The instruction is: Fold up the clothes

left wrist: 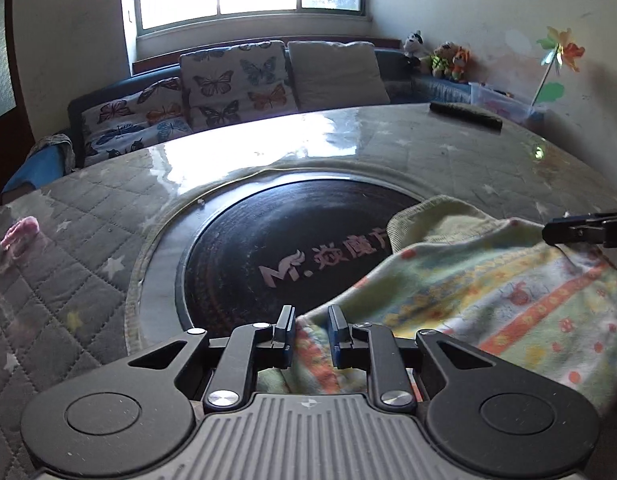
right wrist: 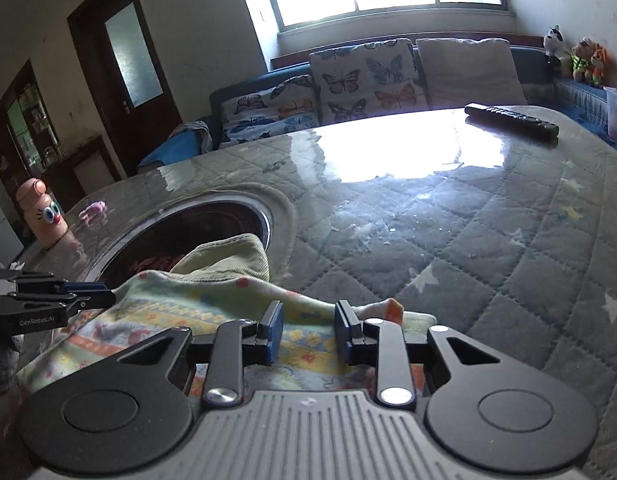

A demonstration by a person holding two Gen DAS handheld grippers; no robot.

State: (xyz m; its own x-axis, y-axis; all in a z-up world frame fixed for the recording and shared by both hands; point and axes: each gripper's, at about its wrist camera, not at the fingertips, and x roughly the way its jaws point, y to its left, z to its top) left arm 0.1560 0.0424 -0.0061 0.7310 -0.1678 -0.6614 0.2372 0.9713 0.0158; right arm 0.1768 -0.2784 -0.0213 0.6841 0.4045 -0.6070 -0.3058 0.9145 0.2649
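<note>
Lying across the near part of a round table covered in grey quilted, star-printed cloth under clear plastic (right wrist: 488,216), a small pastel garment with orange and yellow printed bands and a ribbed green cuff (left wrist: 488,280) spreads partly over the black circular hotplate with pink lettering (left wrist: 268,248) set in the table's middle. The left gripper (left wrist: 311,334) has its blue-padded fingers parted a little, with the garment's near edge lying between them; whether the pads touch the fabric I cannot tell. The right gripper (right wrist: 308,334) is more widely parted, the cloth passing under and between its fingers without being pinched. A black remote control (right wrist: 512,122) rests well apart at the far edge.
</note>
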